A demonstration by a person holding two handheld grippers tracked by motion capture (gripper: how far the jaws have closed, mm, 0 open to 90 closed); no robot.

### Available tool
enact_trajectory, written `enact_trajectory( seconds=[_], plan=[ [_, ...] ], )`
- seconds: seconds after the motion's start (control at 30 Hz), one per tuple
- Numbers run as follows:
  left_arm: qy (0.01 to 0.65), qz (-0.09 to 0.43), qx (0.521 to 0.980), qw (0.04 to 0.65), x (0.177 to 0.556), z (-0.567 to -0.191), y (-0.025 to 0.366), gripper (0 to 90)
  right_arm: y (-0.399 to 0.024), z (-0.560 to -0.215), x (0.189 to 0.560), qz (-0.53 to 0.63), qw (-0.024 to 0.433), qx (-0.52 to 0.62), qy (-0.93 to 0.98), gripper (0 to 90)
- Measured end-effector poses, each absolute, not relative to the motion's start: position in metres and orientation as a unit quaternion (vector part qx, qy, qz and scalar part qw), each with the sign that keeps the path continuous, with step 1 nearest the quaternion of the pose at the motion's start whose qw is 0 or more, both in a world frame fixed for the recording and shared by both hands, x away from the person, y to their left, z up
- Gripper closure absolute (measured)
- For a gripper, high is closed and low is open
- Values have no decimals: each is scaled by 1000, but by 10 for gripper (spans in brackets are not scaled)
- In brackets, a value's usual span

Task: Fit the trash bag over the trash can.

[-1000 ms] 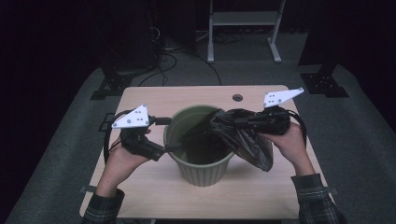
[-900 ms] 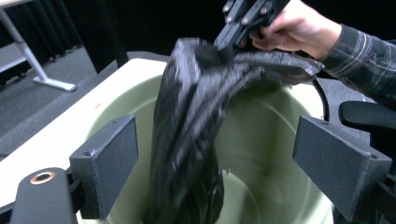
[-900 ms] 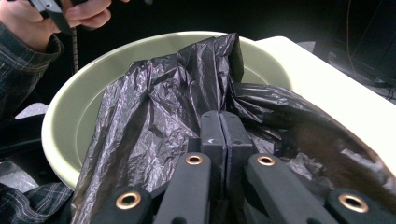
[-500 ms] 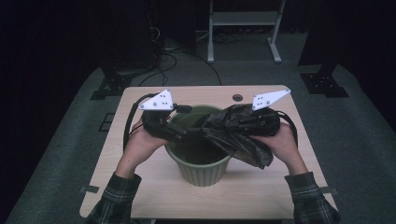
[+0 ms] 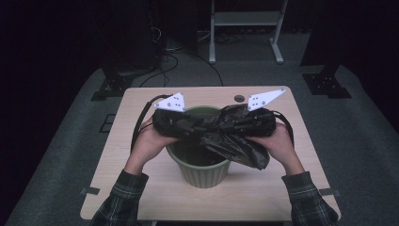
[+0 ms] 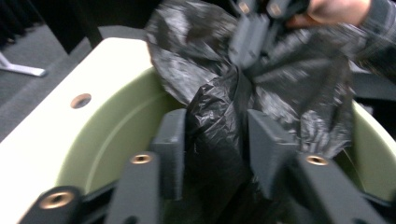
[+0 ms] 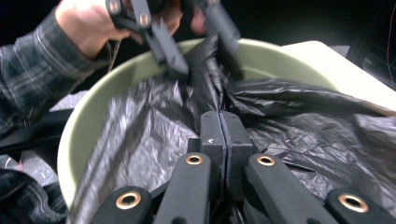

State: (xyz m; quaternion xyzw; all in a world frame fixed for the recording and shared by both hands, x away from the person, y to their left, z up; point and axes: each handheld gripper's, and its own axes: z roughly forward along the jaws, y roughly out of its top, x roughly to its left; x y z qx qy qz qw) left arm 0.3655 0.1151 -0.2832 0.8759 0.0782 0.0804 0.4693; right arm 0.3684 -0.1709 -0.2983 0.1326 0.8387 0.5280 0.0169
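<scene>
A green bin (image 5: pixel 202 172) stands in the middle of the wooden table (image 5: pixel 141 188). A black plastic bag (image 5: pixel 235 146) hangs over its mouth and down its right side. Both grippers meet above the bin. My right gripper (image 5: pixel 227 125) is shut on the bag; in the right gripper view its pads (image 7: pixel 219 128) are pressed together on the film. My left gripper (image 5: pixel 201 126) has just been closing. In the left gripper view a bunched fold of the bag (image 6: pixel 215 126) sits between its pads (image 6: pixel 175 140), and both pads touch it. The bin's pale inner wall (image 6: pixel 116 126) lies below.
A round cable hole (image 5: pixel 239 98) sits near the table's far edge. On the grey floor behind stand a white frame (image 5: pixel 244 19), two black stand feet (image 5: pixel 110 87) (image 5: pixel 327 84) and loose cables (image 5: pixel 188 52). Bare tabletop lies left and right of the bin.
My left gripper has moved from the bin's left side to over its mouth and closed around a fold of the bag. The right gripper has shifted slightly left with the bag.
</scene>
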Motion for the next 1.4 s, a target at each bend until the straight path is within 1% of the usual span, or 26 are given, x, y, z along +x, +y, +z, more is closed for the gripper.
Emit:
enact_trajectory(
  seconds=[0.13,0.37,0.4,0.47,0.6,0.7,0.83,1.07,1.2,1.33,1.4],
  plan=[
    [79,68,882,459,363,-288,114,674,-167,-292,375,543,18,134,829,895],
    [69,60,897,433,361,-294,109,709,-150,-282,384,553,12,130,823,893],
    [70,61,898,429,360,-295,108,715,-148,-282,384,553,15,129,823,874],
    [75,68,898,429,360,-295,111,736,-150,-281,384,557,16,131,820,793],
    [106,80,888,440,364,-294,121,786,-167,-278,379,561,27,145,814,743],
    [127,91,879,450,367,-293,128,808,-188,-278,373,563,37,157,811,728],
    [154,104,874,448,370,-292,135,817,-217,-281,364,569,43,174,802,703],
    [163,102,872,450,371,-295,140,818,-252,-295,349,560,53,198,802,652],
    [167,99,872,450,371,-295,141,817,-263,-307,345,562,42,211,799,592],
    [167,99,872,448,371,-295,141,817,-266,-315,346,572,23,213,792,503],
    [167,99,873,448,371,-295,141,817,-263,-318,347,564,21,221,795,503]
  ],
)
